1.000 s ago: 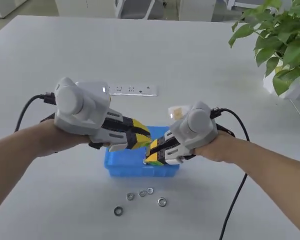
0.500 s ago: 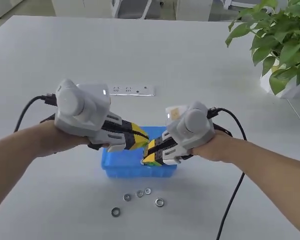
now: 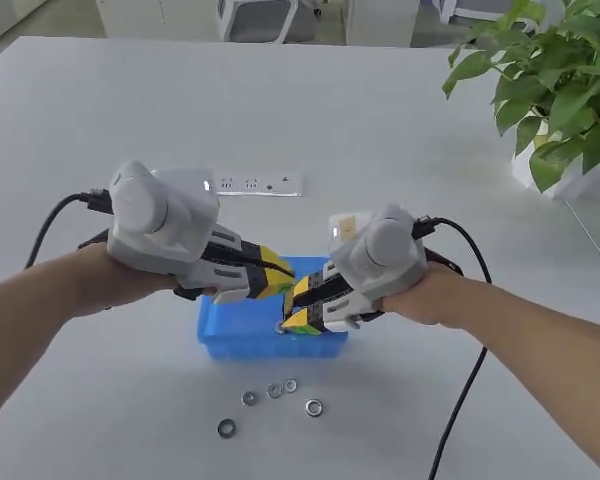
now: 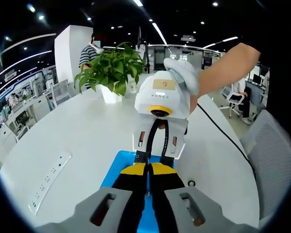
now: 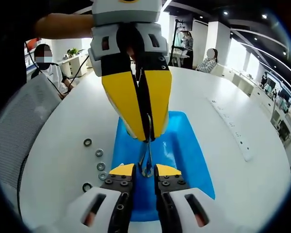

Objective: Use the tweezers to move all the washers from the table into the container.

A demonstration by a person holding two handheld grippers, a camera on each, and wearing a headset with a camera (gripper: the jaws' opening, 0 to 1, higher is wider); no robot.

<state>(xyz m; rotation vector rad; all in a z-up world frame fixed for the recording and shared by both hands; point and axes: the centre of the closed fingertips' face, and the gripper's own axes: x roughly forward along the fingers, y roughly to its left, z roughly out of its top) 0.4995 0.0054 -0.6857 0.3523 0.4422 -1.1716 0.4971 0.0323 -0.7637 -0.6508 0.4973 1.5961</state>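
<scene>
Holding the tweezers over the blue container, both grippers tip to tip.

Left gripper (image 5: 146, 133): yellow-tipped jaws pinched together on the tweezers (image 5: 146, 162), which hang from them, points down, above the container (image 5: 184, 145). Right gripper (image 5: 145, 171): jaws a little apart, the tweezer legs between them (whether they press on the legs cannot be told). In the head view the two grippers meet over the container's near half, each in a bare hand with a black cable trailing behind. Washers (image 3: 275, 391): five, loose on the white table (image 3: 380, 130) just in front of the container's near wall, three close together, two more a little apart. Power strip (image 3: 245, 185): white, flat on the table beyond the container. Potted plant (image 3: 550, 90): green, at the far right corner.
</scene>
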